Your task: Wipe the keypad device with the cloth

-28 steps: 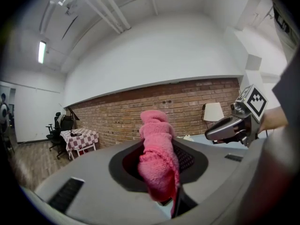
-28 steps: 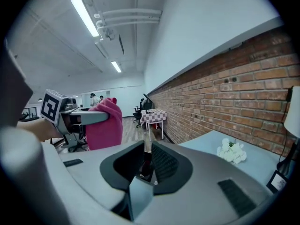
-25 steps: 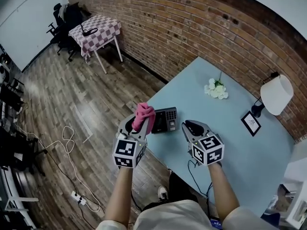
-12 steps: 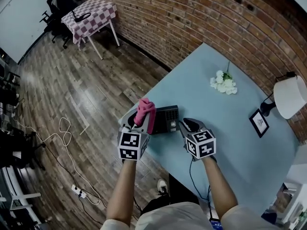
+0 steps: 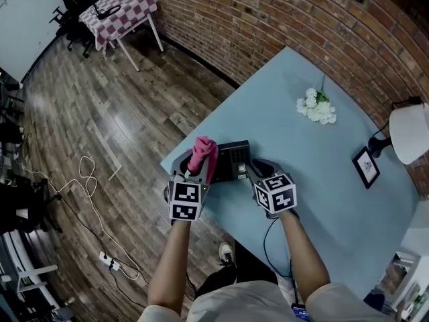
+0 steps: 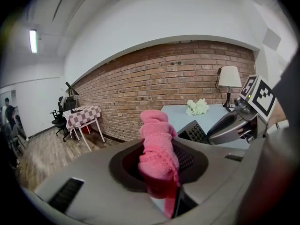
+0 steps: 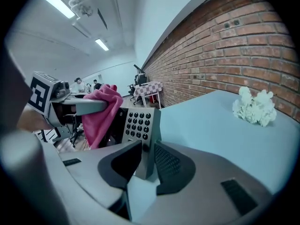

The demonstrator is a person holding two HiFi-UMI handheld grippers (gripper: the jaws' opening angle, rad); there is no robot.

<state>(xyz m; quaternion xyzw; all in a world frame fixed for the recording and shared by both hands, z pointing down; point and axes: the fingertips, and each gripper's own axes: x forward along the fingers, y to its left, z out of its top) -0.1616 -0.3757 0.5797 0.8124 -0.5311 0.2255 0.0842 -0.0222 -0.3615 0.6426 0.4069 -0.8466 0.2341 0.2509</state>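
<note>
Right gripper view: the keypad device (image 7: 137,124) stands tilted at the blue table (image 7: 211,125)'s near corner. Its right edge looks pinched between the nearly closed jaws of the right gripper (image 7: 146,156). The left gripper (image 6: 159,161), clamped on the pink cloth (image 6: 157,144), hangs just left of the keys; wiping means sweeping rightward.

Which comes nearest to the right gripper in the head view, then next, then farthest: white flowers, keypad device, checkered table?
1. Keypad device, in the right gripper's jaws.
2. White flowers, ahead and to the right.
3. Checkered table, far off to the left.
</note>
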